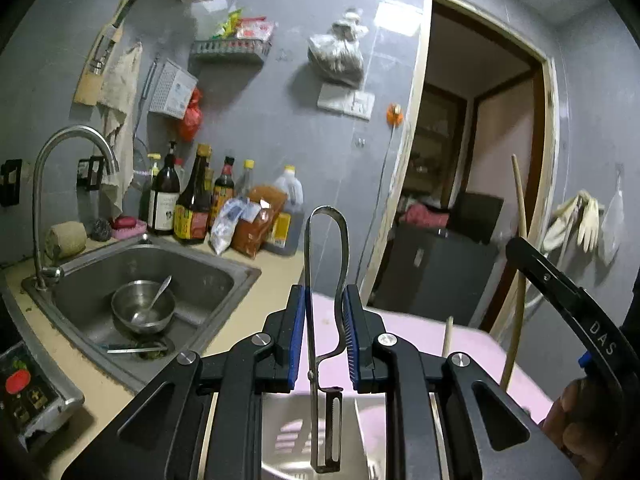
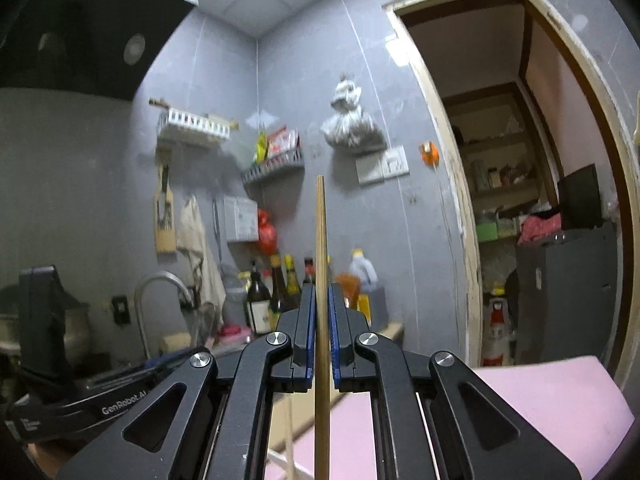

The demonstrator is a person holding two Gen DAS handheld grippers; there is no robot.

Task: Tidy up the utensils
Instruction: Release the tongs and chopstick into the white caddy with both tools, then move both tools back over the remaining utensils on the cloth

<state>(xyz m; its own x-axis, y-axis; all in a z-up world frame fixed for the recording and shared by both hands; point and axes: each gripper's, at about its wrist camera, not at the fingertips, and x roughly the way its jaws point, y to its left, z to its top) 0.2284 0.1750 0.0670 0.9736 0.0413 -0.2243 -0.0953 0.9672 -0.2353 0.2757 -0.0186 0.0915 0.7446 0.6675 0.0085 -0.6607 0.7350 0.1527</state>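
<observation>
My left gripper point(image 1: 325, 300) is shut on a metal vegetable peeler point(image 1: 325, 248); its looped handle stands up between the blue pads and its blade hangs below, over a steel container point(image 1: 288, 432). My right gripper point(image 2: 320, 296) is shut on a wooden chopstick point(image 2: 320, 240) held upright. In the left wrist view the right gripper's body point(image 1: 568, 300) is at the right, with its chopstick point(image 1: 519, 216) beside it. A second chopstick point(image 1: 447, 338) stands above the pink surface point(image 1: 420, 336).
A steel sink point(image 1: 224, 276) at the left holds a bowl with a spoon point(image 1: 143, 307). A tap point(image 1: 60, 184), sauce bottles point(image 1: 192, 204) and food packets line the counter. An open doorway point(image 1: 480, 160) is at the right. Wall racks hang above.
</observation>
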